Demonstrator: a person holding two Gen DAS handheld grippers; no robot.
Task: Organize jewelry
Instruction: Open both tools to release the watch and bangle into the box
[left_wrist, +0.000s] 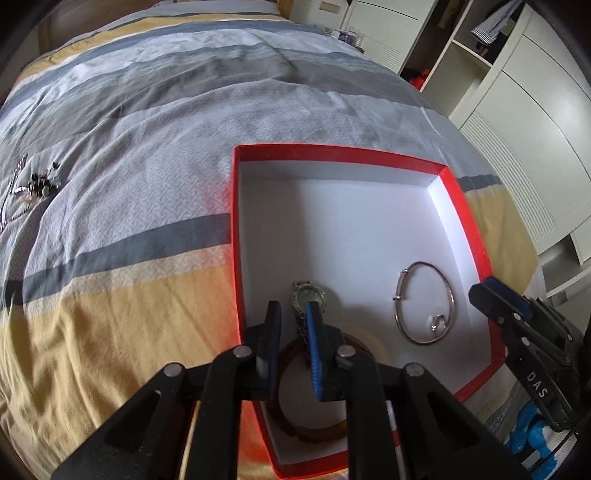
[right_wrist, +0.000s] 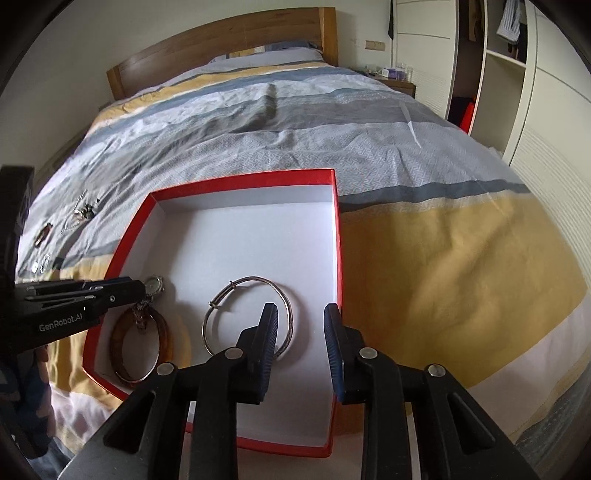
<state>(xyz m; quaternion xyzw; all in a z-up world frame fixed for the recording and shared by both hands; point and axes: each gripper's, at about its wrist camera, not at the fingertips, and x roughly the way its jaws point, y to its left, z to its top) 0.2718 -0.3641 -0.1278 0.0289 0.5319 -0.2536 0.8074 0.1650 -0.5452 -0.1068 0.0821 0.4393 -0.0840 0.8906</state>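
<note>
A red box (left_wrist: 460, 192) with a white inside lies on the bed; it also shows in the right wrist view (right_wrist: 338, 236). In it lie a silver bangle (left_wrist: 424, 306) (right_wrist: 247, 284), a brown bangle (left_wrist: 317, 432) (right_wrist: 162, 336) and a silver watch (left_wrist: 308, 295) (right_wrist: 153, 285). My left gripper (left_wrist: 293, 314) is inside the box with its jaws slightly apart around the watch strap, which hangs beside the blue pad. My right gripper (right_wrist: 301, 314) is open and empty over the box's right side, near the silver bangle.
More jewelry lies loose on the striped bedcover left of the box (right_wrist: 79, 214) (left_wrist: 38, 184). A wooden headboard (right_wrist: 229, 44) stands at the far end. White wardrobes (right_wrist: 546, 110) line the right side.
</note>
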